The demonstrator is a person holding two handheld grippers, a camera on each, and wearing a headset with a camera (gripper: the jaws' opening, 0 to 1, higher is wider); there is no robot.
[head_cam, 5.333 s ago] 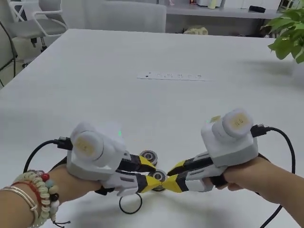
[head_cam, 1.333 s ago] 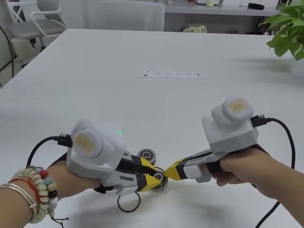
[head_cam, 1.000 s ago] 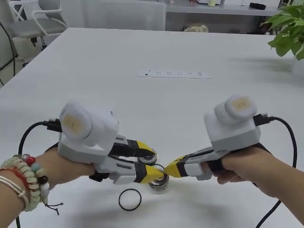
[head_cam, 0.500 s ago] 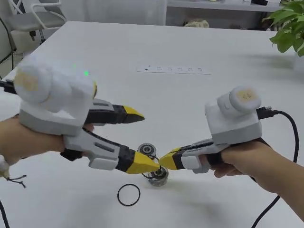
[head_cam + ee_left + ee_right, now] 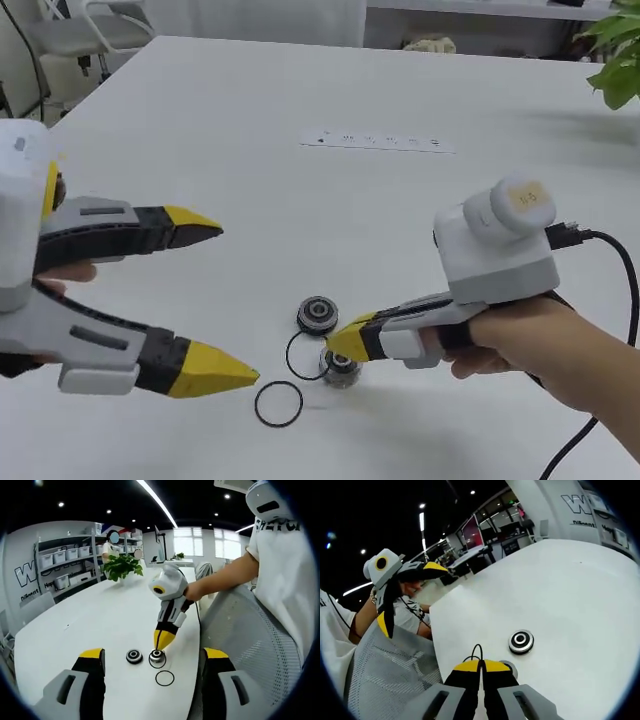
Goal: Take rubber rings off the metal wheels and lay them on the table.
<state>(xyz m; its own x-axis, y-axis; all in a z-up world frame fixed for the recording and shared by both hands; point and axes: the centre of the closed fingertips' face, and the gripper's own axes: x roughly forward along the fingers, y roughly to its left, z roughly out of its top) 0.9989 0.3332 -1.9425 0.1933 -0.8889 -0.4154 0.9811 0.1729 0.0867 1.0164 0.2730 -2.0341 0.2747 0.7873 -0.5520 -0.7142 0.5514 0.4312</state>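
R gripper point(image 5: 332, 347) jaws together, seemingly pinching ring point(image 5: 303, 357) at wheel's point(image 5: 341, 369) 9 o'clock. L gripper point(image 5: 240, 304) wide apart, held high. Pull ring clear toward 8 o'clock, lay flat on bench point(image 5: 300, 190) by 2nd ring point(image 5: 278, 403).

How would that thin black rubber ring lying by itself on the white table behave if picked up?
Probably floppy and very light: the thin black rubber ring is a slim loop lying flat on the white table. Lying flat, it likely won't roll, though it may be fiddly to pinch. Being rubber, it would probably drag rather than slide.
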